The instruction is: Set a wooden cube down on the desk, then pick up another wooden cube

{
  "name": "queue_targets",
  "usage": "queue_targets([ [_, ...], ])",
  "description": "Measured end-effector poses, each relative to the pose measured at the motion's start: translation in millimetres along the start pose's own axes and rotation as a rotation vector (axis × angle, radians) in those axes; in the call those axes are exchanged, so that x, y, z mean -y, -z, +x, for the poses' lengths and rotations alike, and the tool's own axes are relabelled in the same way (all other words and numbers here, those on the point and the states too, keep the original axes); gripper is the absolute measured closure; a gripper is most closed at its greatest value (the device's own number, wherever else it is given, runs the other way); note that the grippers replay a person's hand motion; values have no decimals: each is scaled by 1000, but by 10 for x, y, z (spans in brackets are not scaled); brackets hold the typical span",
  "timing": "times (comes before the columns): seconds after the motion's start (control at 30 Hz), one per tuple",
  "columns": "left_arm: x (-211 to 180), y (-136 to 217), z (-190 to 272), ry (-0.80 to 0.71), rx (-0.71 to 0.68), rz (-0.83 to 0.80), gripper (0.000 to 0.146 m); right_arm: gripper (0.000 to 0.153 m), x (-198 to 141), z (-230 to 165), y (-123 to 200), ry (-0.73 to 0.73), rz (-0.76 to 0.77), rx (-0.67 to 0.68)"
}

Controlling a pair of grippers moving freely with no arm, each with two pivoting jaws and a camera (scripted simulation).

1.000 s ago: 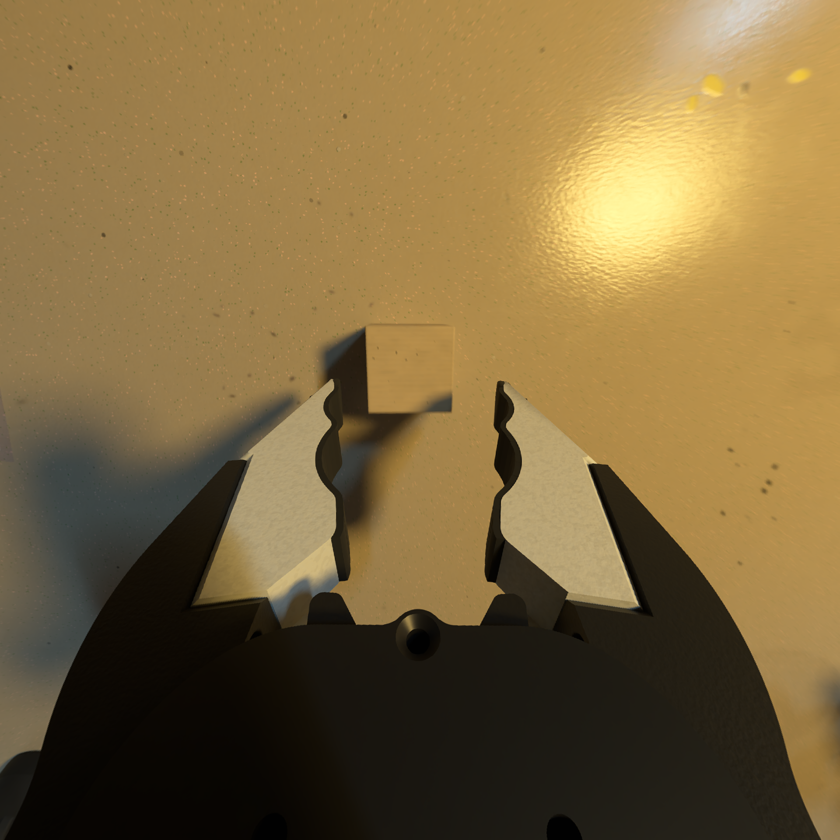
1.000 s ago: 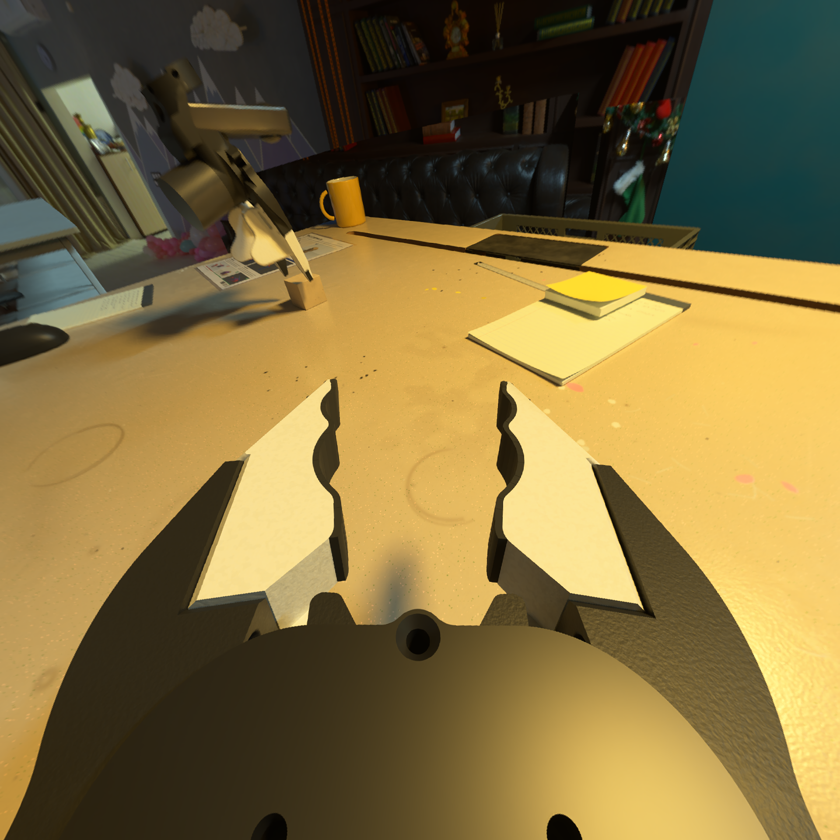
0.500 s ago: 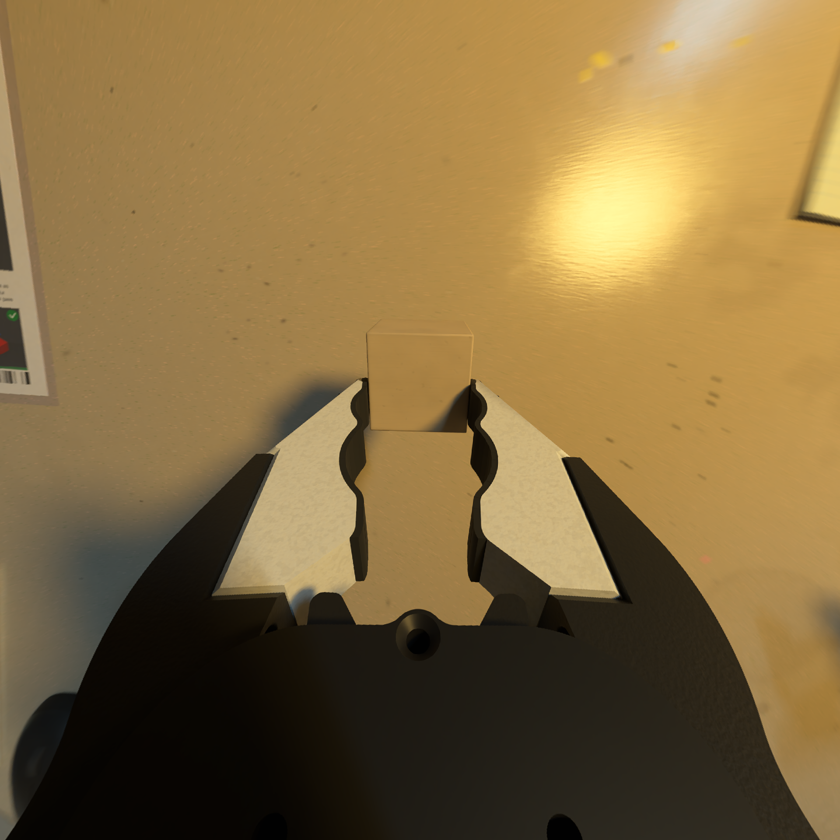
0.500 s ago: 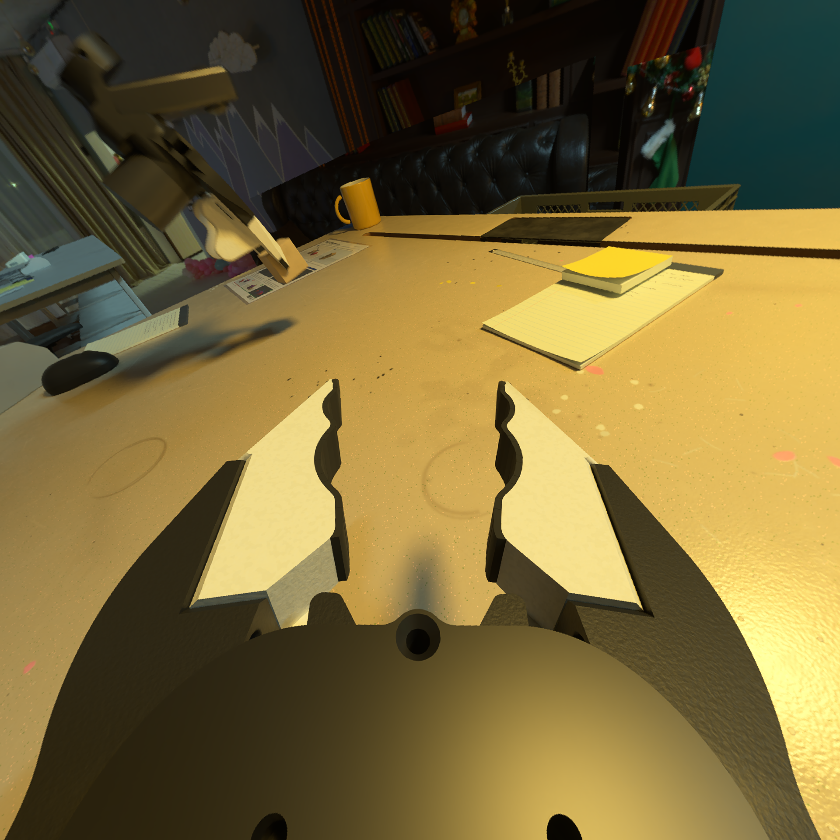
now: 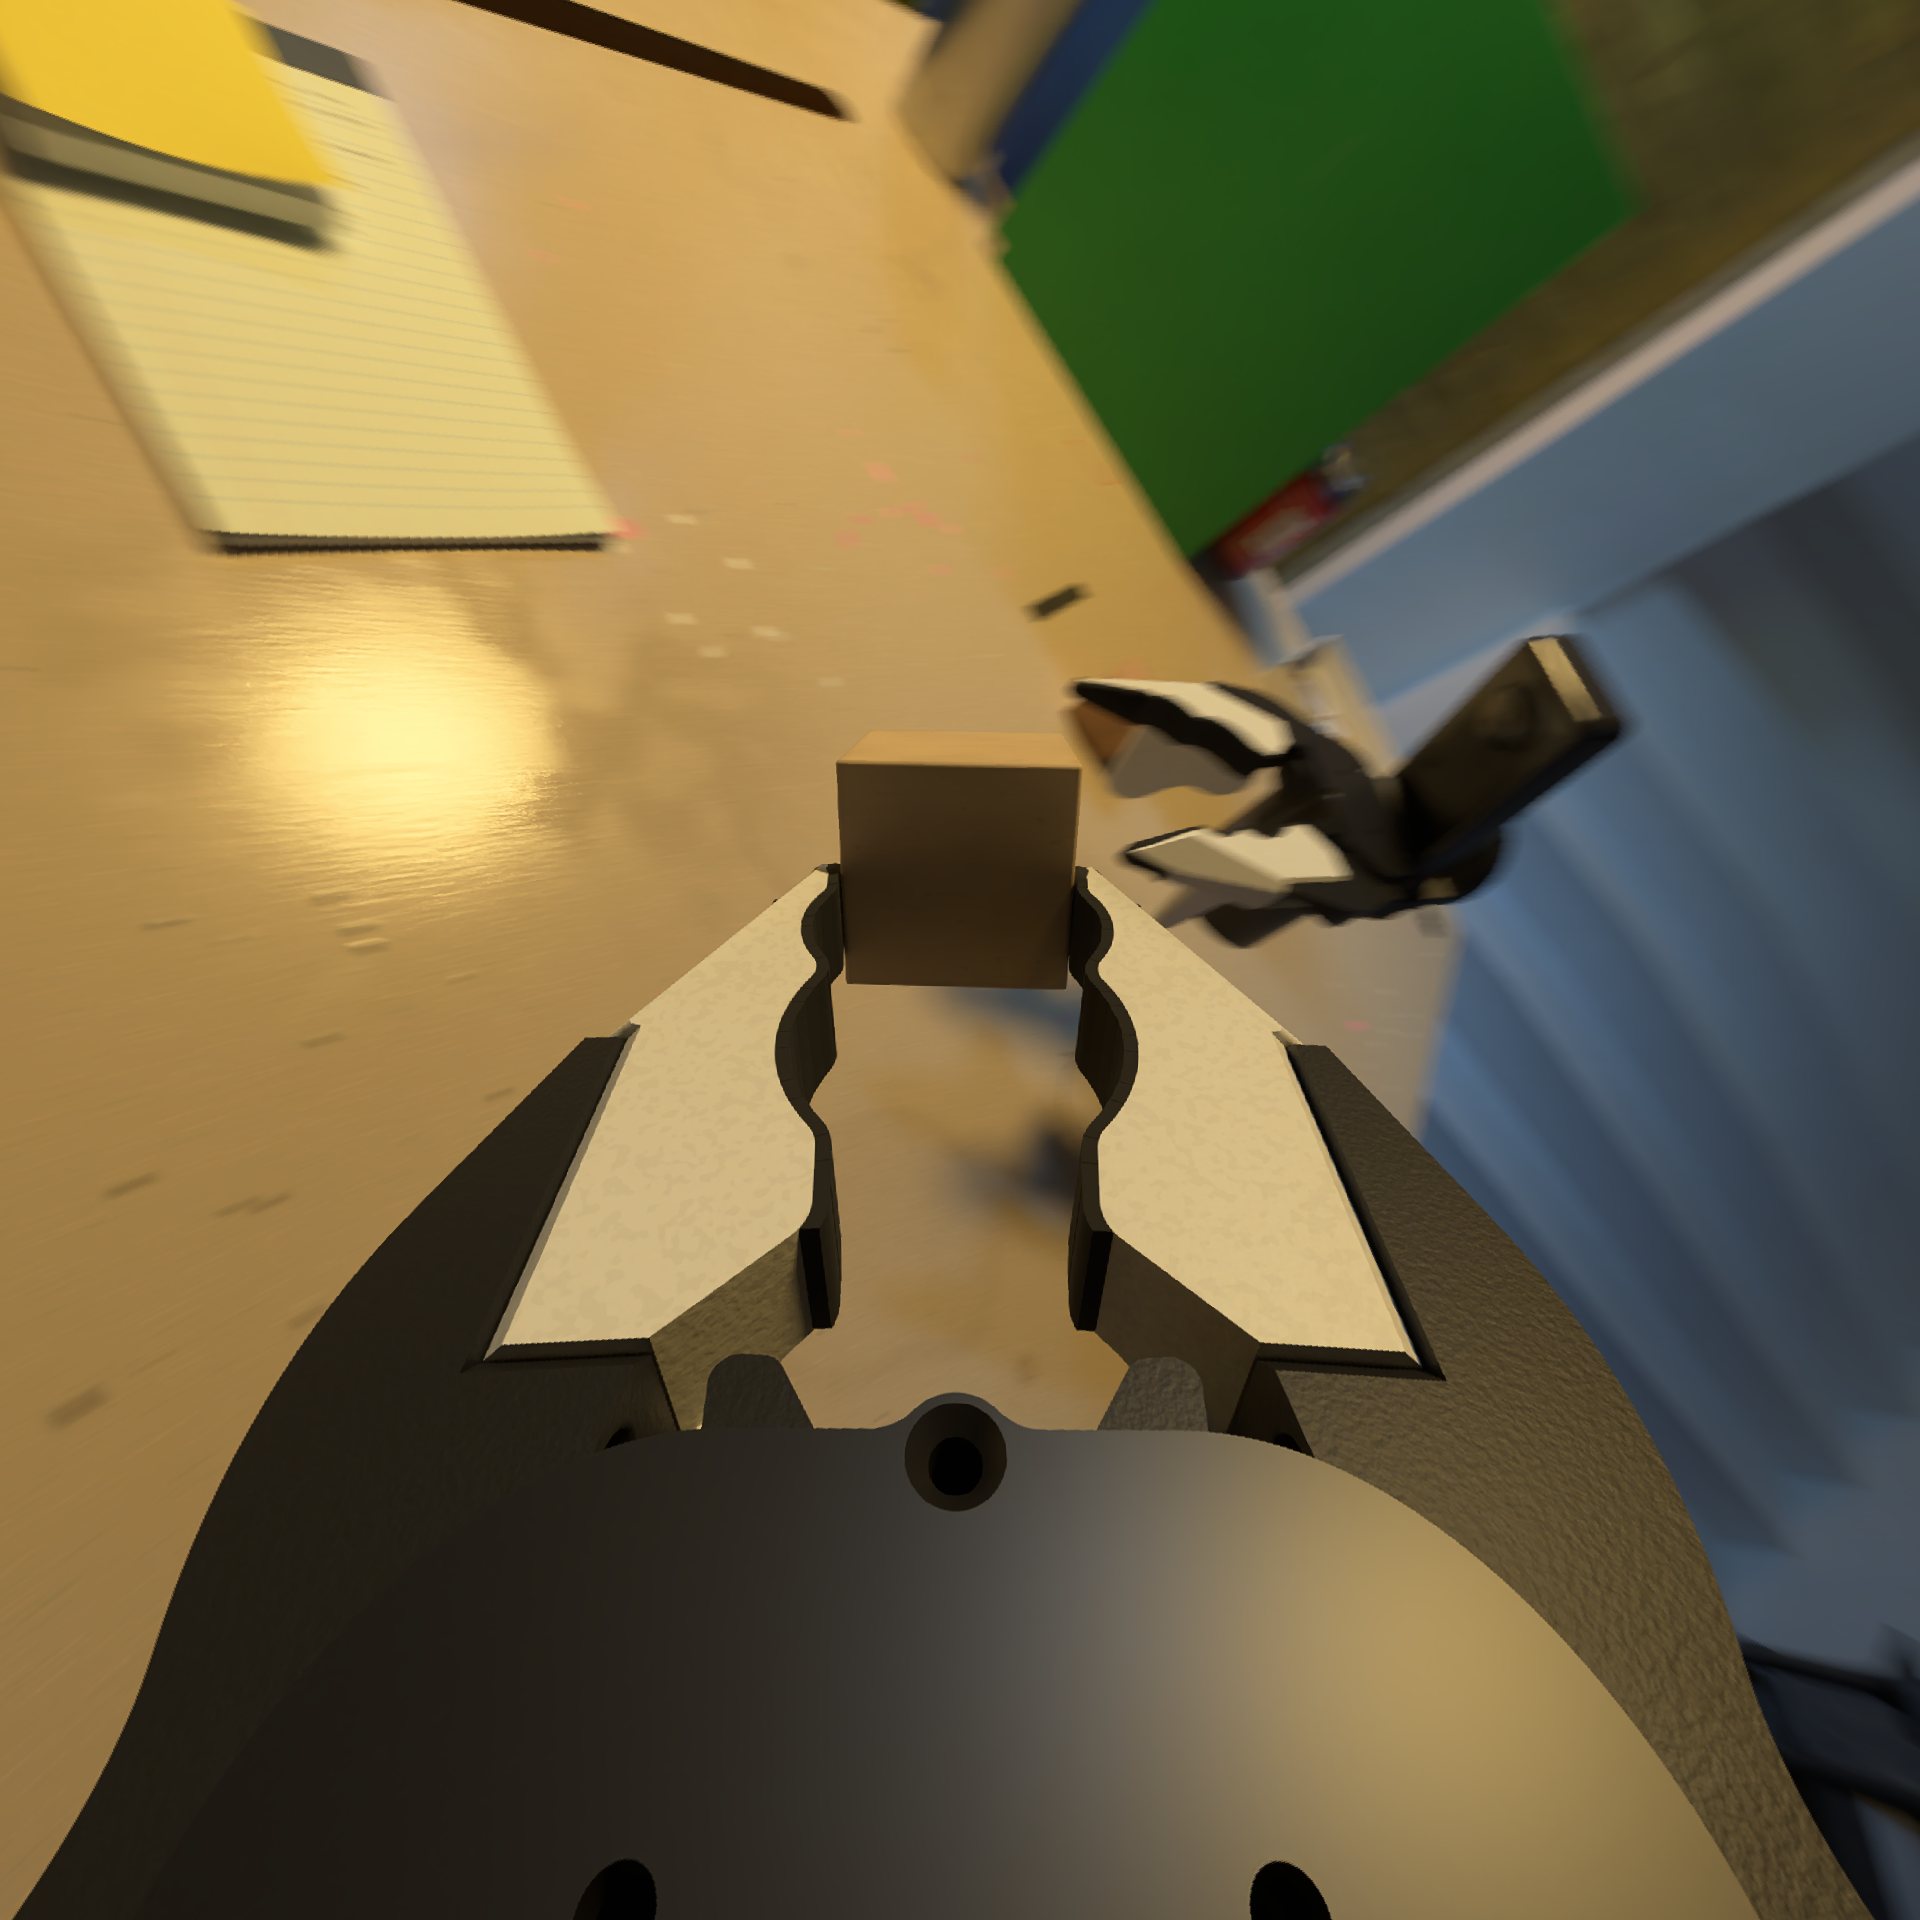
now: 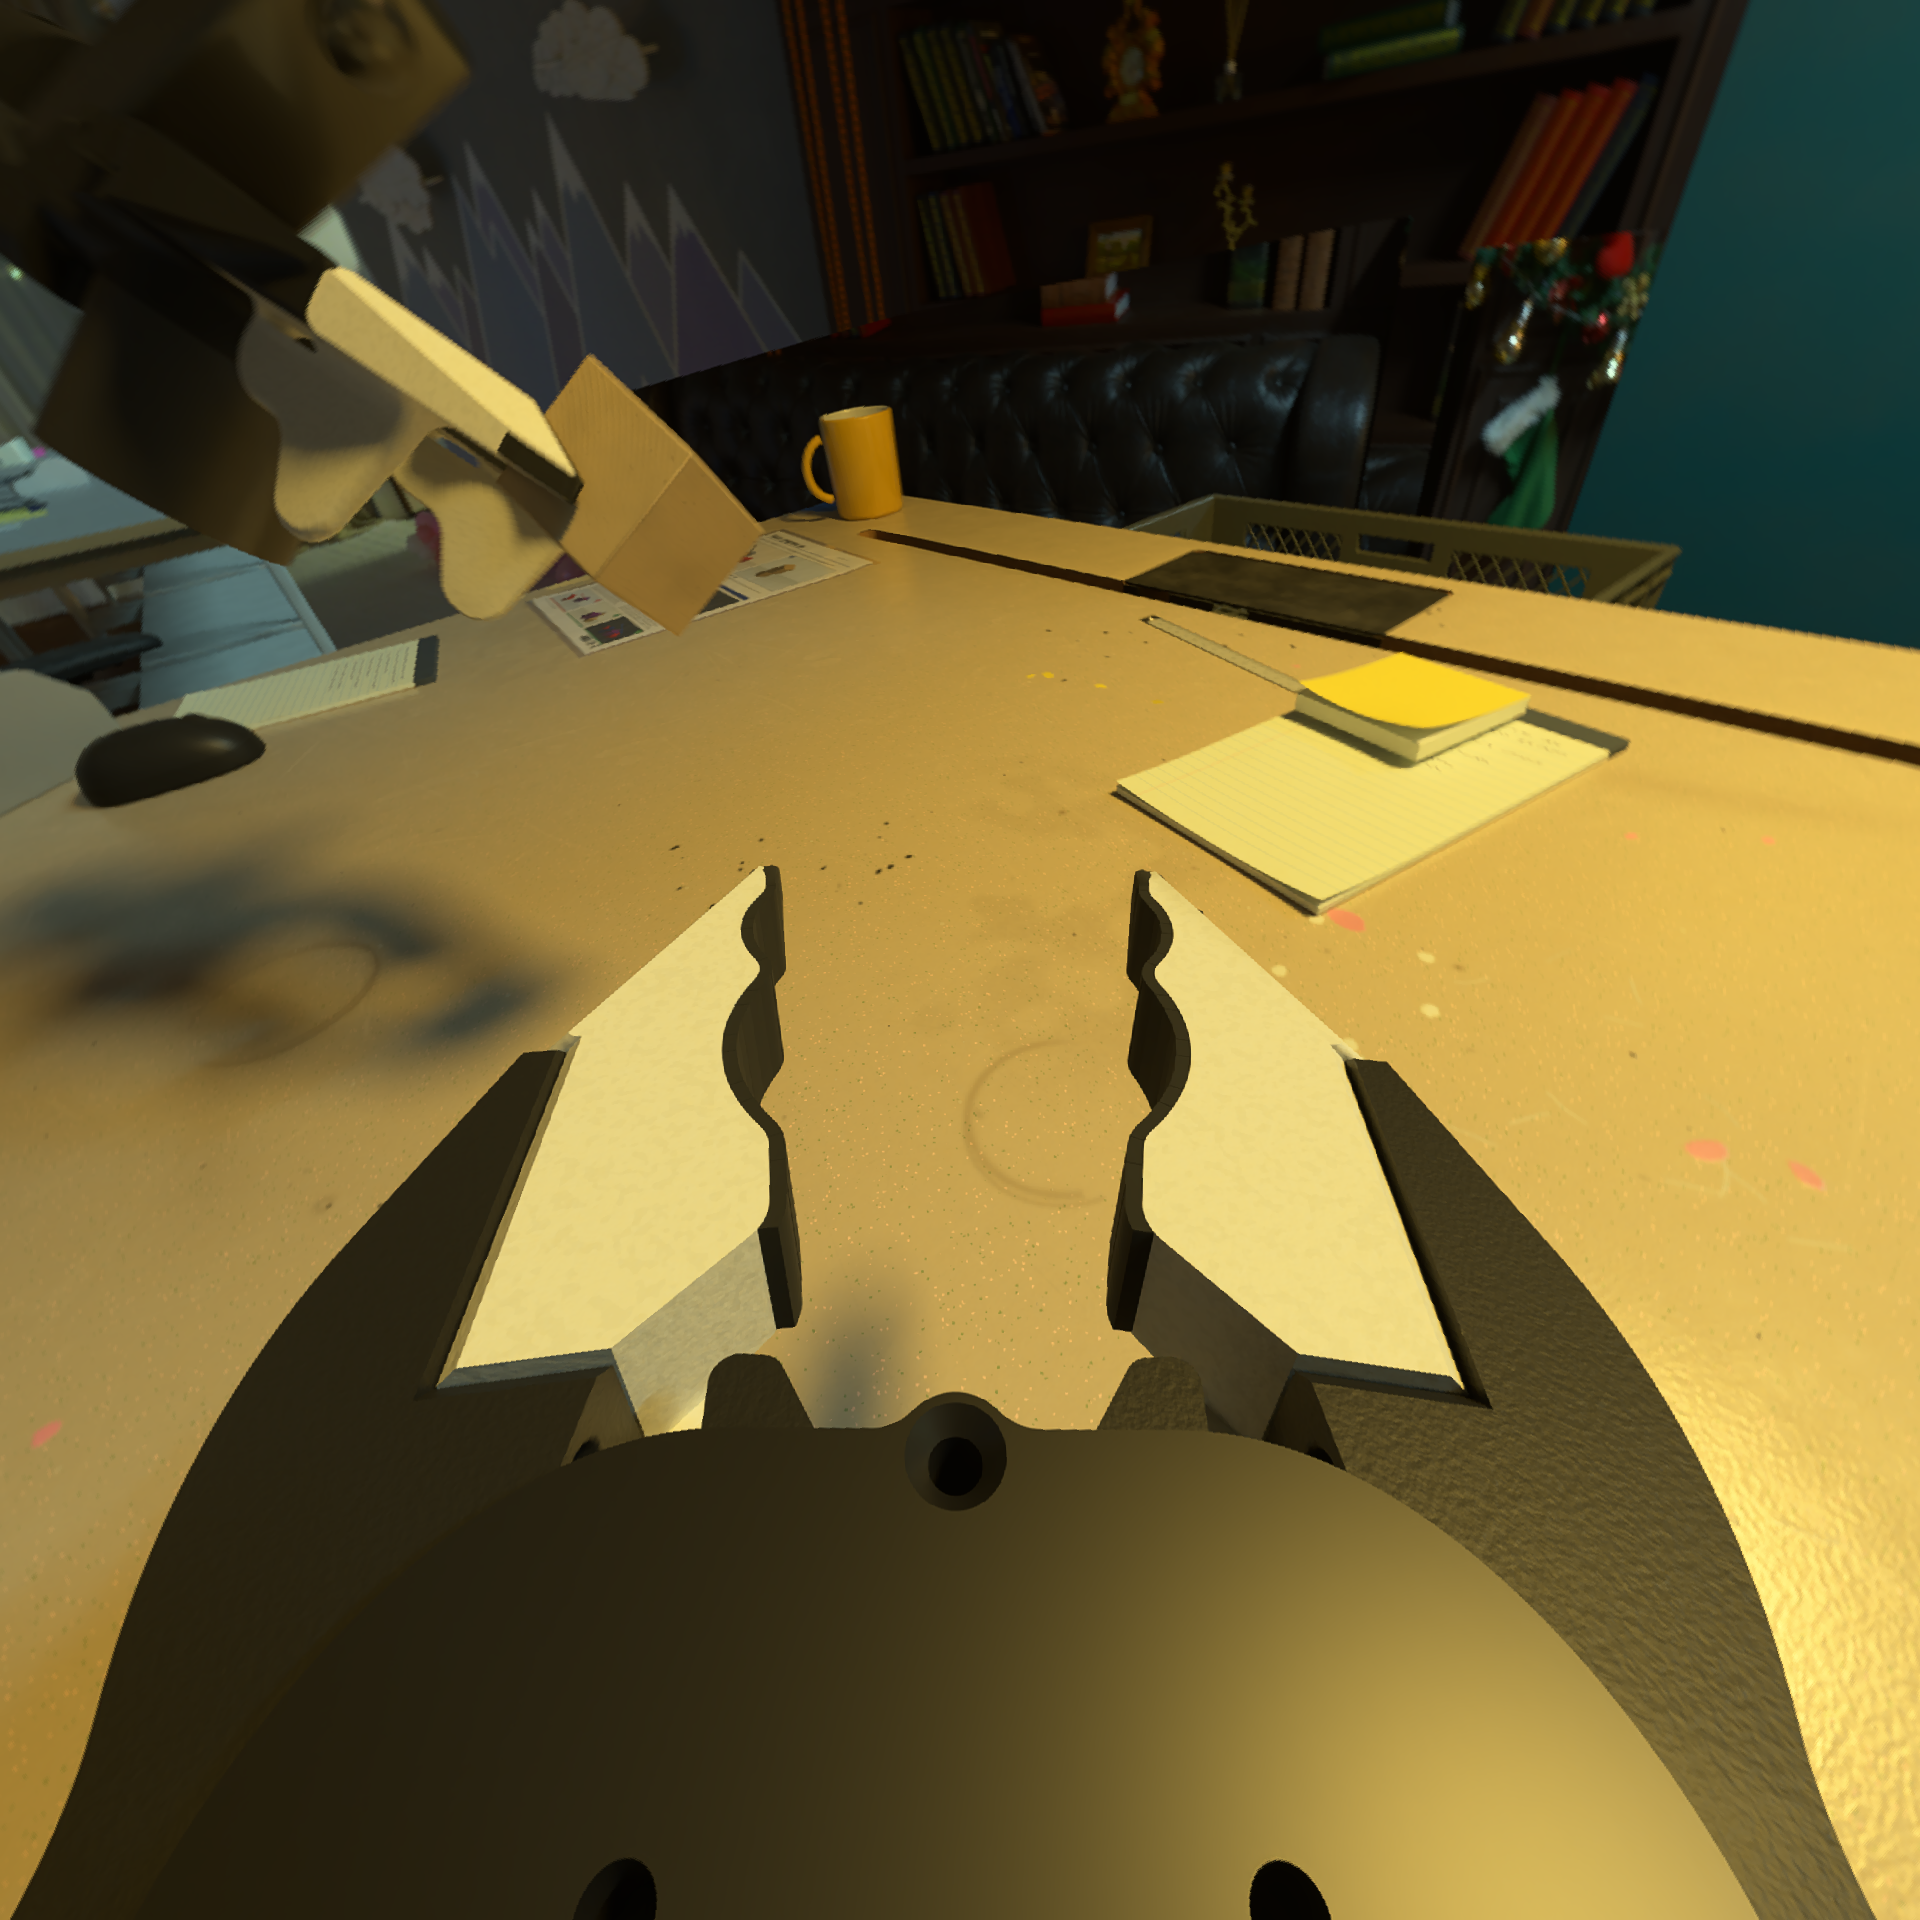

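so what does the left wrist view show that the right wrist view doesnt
Only the left wrist view shows the green panel and blue wall past the desk edge. Only the right wrist view shows the yellow mug, black mouse, bookshelf and sofa. Both show the wooden cube clamped in the left gripper, the open right gripper, the lined notepad and the desk.

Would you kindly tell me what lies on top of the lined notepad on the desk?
A yellow sticky-note pad rests on the far end of the lined notepad, with a thin ruler-like strip jutting out beside it. The page beneath is hidden.
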State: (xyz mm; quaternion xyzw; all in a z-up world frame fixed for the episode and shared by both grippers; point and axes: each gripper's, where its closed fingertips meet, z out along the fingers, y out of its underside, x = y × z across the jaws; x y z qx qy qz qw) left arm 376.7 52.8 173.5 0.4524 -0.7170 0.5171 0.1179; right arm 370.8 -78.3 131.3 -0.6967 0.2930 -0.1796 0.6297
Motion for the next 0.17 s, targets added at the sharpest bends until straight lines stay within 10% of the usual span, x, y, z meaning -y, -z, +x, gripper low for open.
queue_targets([
  [0.17, -76, -261, 430, 179, -368, -2, 103, 86, 55, -214, 21, 75, 27, 119],
])
